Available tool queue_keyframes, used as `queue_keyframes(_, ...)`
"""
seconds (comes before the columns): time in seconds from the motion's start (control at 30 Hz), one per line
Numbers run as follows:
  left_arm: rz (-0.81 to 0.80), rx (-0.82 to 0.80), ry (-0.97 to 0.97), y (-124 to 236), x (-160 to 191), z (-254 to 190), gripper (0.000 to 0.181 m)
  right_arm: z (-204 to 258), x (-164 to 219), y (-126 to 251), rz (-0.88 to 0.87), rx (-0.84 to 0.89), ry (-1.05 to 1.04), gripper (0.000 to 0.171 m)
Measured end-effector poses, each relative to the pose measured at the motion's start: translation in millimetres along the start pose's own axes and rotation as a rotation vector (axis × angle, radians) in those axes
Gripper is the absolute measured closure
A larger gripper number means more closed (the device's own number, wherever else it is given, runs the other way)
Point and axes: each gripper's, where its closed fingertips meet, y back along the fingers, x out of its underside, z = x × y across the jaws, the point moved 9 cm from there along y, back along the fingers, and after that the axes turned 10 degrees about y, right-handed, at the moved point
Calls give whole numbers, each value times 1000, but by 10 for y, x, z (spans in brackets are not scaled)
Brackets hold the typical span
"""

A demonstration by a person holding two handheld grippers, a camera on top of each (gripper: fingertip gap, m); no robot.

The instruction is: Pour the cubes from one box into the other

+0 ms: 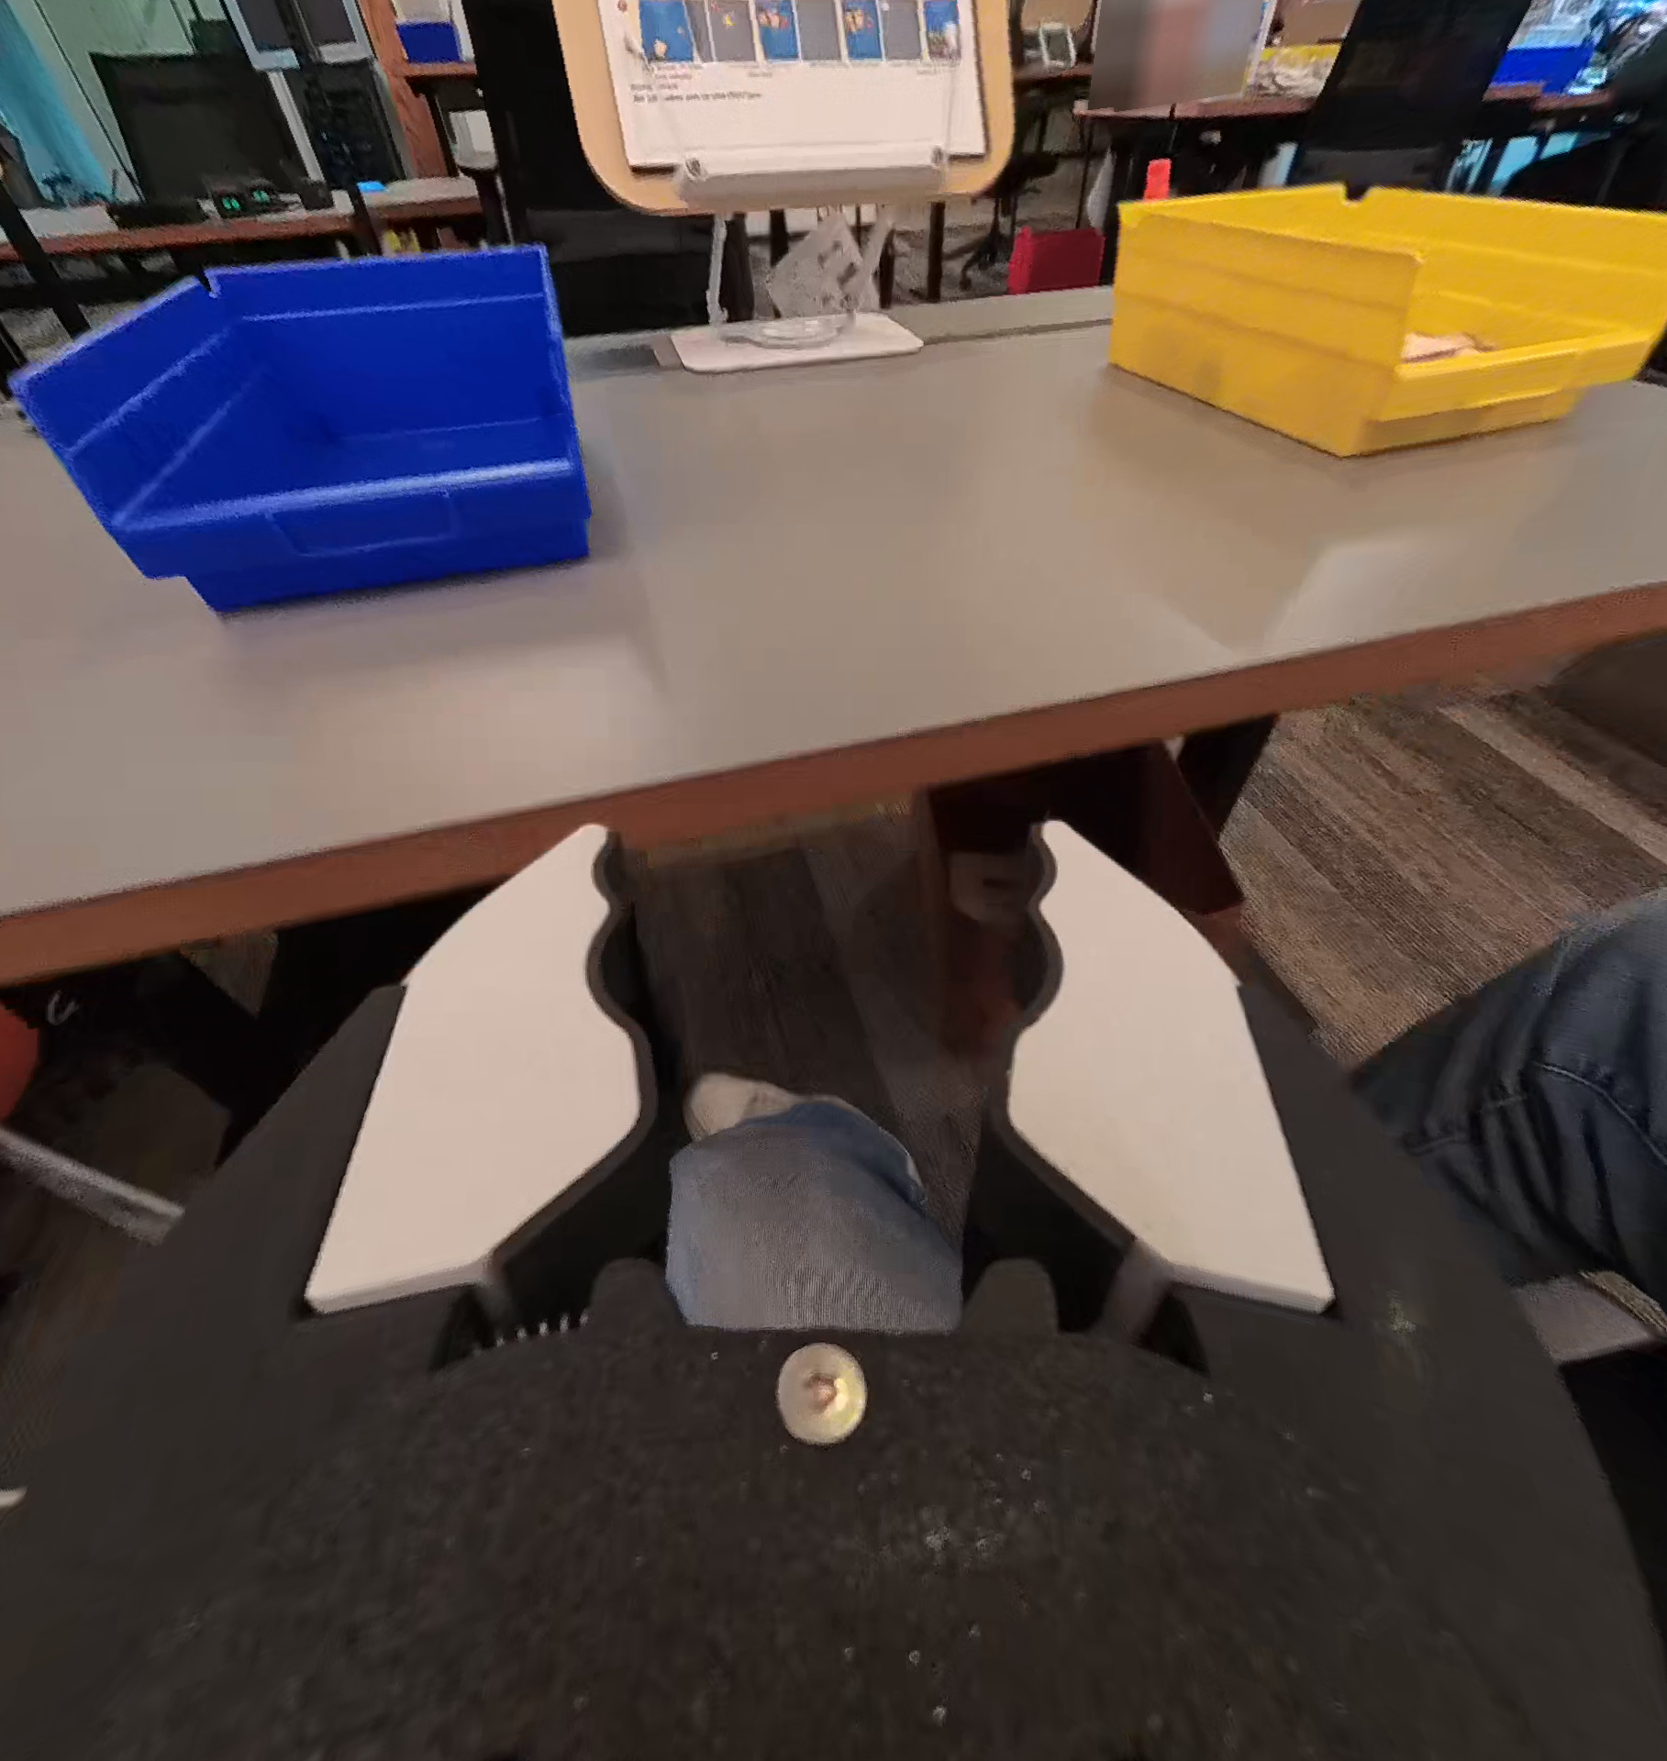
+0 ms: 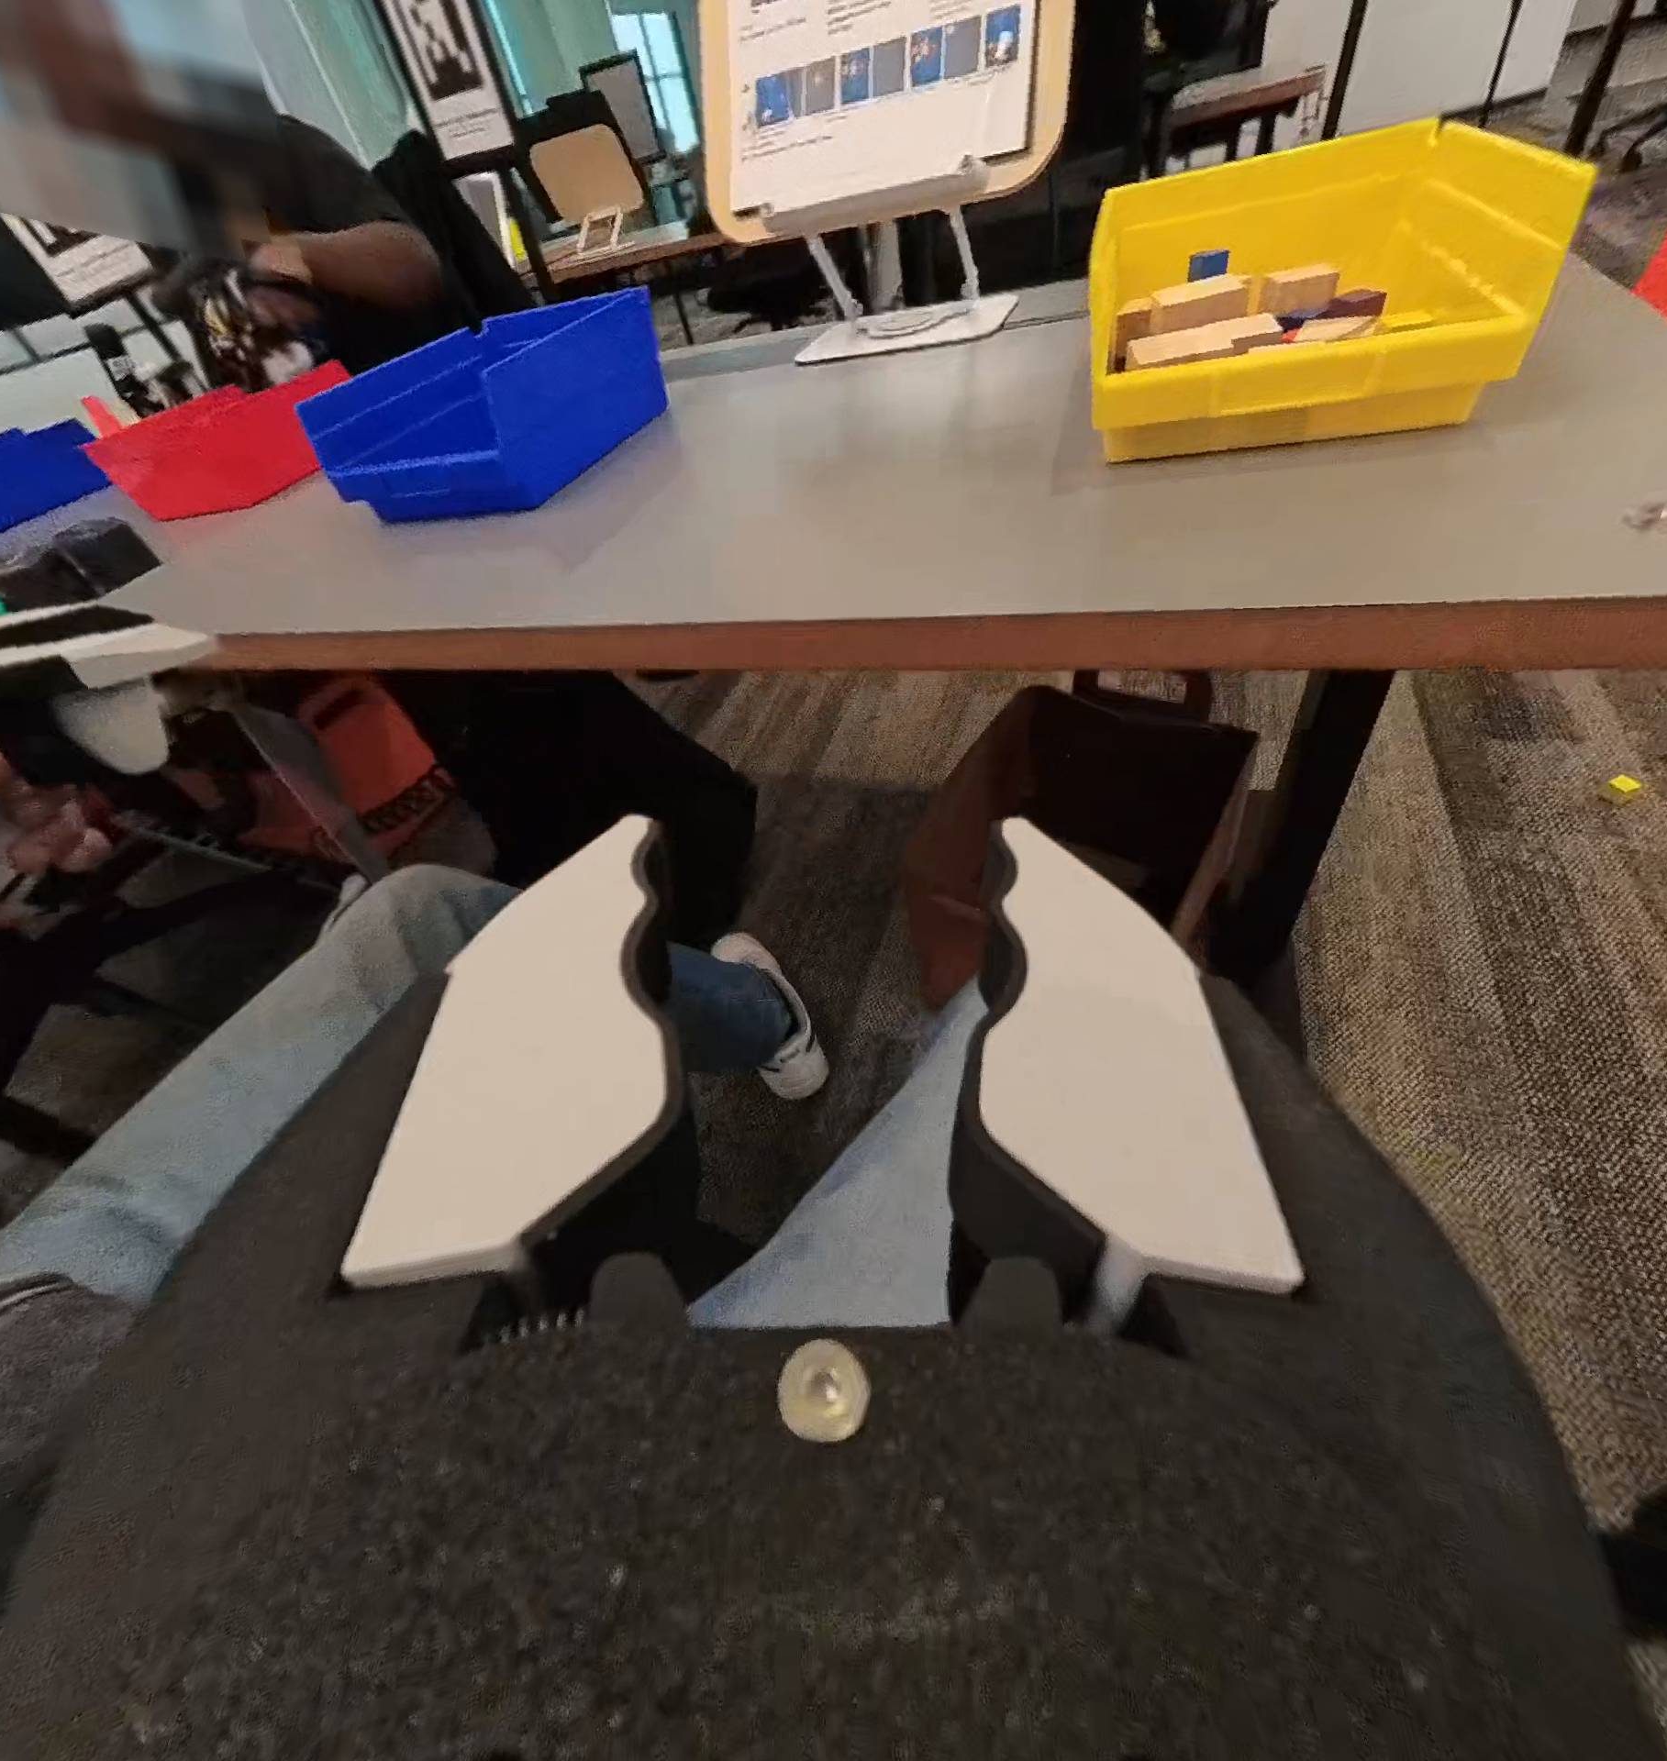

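Note:
A blue box (image 1: pixel 334 419) stands on the left of the grey table (image 1: pixel 810 572); no cubes show inside it. A yellow box (image 1: pixel 1382 314) stands on the right. In the right wrist view the yellow box (image 2: pixel 1306 286) holds several wooden and coloured cubes (image 2: pixel 1239 314), and the blue box (image 2: pixel 496 410) sits left of it. My left gripper (image 1: pixel 824 858) is open and empty, below and in front of the table's near edge. My right gripper (image 2: pixel 829 848) is open and empty, also below the near edge. The left gripper's tip (image 2: pixel 95 648) shows at the far left.
A document stand (image 1: pixel 791 181) with a sheet stands at the table's back middle. A red box (image 2: pixel 210 448) and another blue box (image 2: pixel 19 476) sit farther left. A person's legs in jeans (image 1: pixel 1573 1096) are under the grippers. A small yellow cube (image 2: pixel 1622 787) lies on the carpet.

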Motion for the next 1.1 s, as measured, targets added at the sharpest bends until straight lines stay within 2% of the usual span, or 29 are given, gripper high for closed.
queue_keyframes(0.07,9,9,8,252,105,-164,102,99,85,233,18,-24,70,107)
queue_keyframes(0.23,5,58,59,855,274,-673,100,94,294,1133,8,-22,107,107)
queue_keyframes(0.37,-16,43,-1,1258,329,-1175,105,-323,494,1896,2,127,51,109)
queue_keyframes(0.57,31,68,-160,1552,537,-1831,103,-1102,697,2581,-17,275,-249,105)
queue_keyframes(0.77,256,257,-15,1517,747,-2321,99,-1162,910,3254,52,426,-204,103)
queue_keyframes(0.87,262,334,-47,1400,753,-2544,99,-1129,936,3498,63,461,-220,100)
queue_keyframes(0.97,308,370,-142,1207,818,-2748,95,-1207,915,3570,114,511,-169,99)
queue_keyframes(1.1,381,506,-130,868,815,-3083,100,-1591,790,3472,187,547,-93,100)
